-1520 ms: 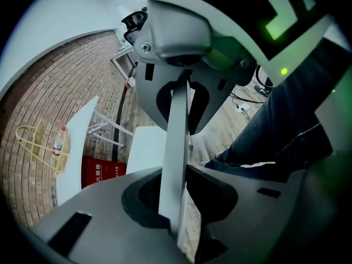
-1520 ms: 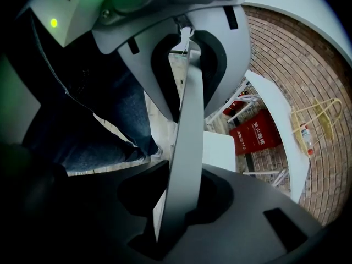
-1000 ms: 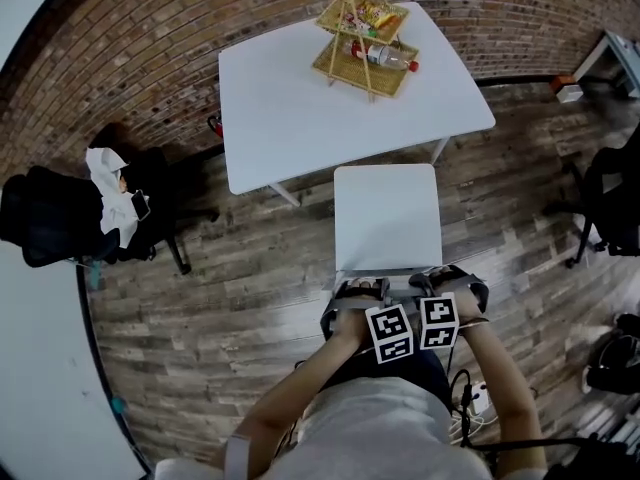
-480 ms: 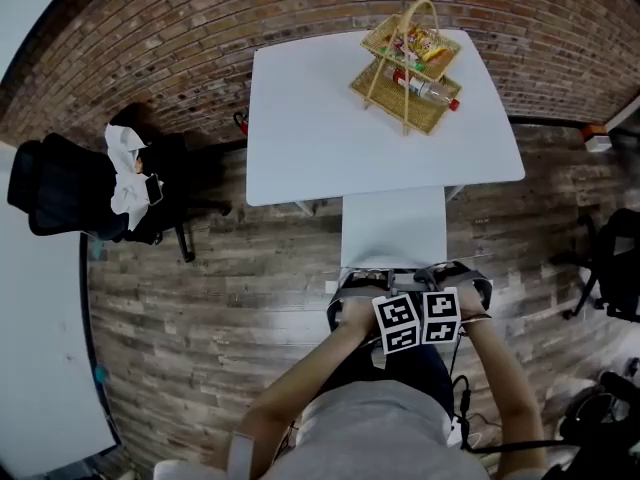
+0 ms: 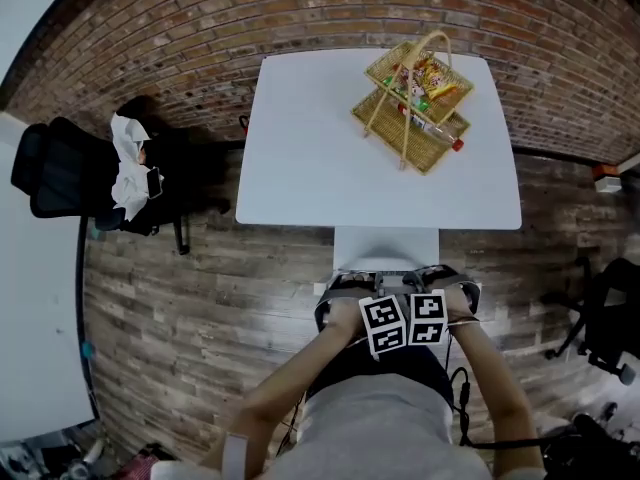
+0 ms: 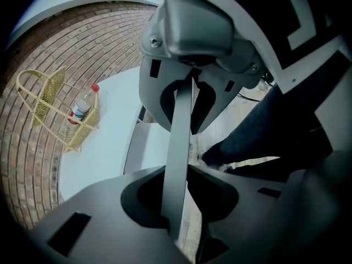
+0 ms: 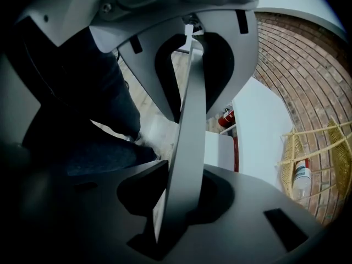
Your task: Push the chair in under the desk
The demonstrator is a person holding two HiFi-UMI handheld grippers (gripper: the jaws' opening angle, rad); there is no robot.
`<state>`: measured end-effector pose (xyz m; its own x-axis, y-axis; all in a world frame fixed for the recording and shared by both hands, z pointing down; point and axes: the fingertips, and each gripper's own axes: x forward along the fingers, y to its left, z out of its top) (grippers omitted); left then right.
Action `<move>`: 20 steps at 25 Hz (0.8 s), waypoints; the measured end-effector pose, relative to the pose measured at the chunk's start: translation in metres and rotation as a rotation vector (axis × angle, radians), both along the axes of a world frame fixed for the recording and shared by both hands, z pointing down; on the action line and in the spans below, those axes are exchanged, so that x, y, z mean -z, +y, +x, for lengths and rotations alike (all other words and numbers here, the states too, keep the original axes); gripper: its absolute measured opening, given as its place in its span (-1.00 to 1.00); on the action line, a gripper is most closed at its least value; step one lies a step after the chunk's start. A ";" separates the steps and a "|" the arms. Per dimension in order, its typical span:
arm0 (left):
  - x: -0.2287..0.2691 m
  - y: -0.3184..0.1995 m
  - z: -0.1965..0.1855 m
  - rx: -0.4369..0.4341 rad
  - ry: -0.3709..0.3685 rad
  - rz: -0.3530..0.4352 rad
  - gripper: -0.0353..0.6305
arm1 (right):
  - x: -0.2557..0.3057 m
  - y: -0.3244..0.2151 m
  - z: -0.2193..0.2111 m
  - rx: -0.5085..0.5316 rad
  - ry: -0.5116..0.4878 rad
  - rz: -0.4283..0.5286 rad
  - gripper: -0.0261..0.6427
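Observation:
The white chair [image 5: 385, 244] stands at the white desk [image 5: 310, 168], with most of its seat under the desktop and only a short strip showing. My left gripper [image 5: 352, 290] and right gripper [image 5: 440, 284] sit side by side on the top edge of the chair's backrest. In the left gripper view, the thin backrest panel [image 6: 179, 120] runs between the two jaws of my left gripper [image 6: 181, 153], which are clamped on it. The right gripper view shows the same backrest [image 7: 192, 125] pinched in my right gripper [image 7: 188, 147].
A two-tier wicker basket [image 5: 415, 103] with a bottle [image 6: 82, 106] and snacks stands on the desk's far right. A black office chair [image 5: 70, 173] draped with white cloth is at the left, another black chair [image 5: 610, 318] at the right. The brick wall [image 5: 200, 18] lies behind the desk.
The chair has slid forward under the desk, so much less of its seat shows. Both grippers have kept their hold on the backrest and moved forward with it.

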<state>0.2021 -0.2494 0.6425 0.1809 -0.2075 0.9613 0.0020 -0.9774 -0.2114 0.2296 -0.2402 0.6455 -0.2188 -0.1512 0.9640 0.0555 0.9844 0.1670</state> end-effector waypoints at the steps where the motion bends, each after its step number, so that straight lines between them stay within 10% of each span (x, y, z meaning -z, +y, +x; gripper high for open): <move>1: 0.000 -0.005 0.003 0.007 0.000 -0.001 -0.57 | 0.000 -0.006 0.003 0.009 -0.002 0.002 -0.61; 20: 0.002 -0.095 0.000 0.039 -0.042 -0.018 -0.57 | 0.003 -0.096 0.000 0.032 -0.006 0.000 -0.61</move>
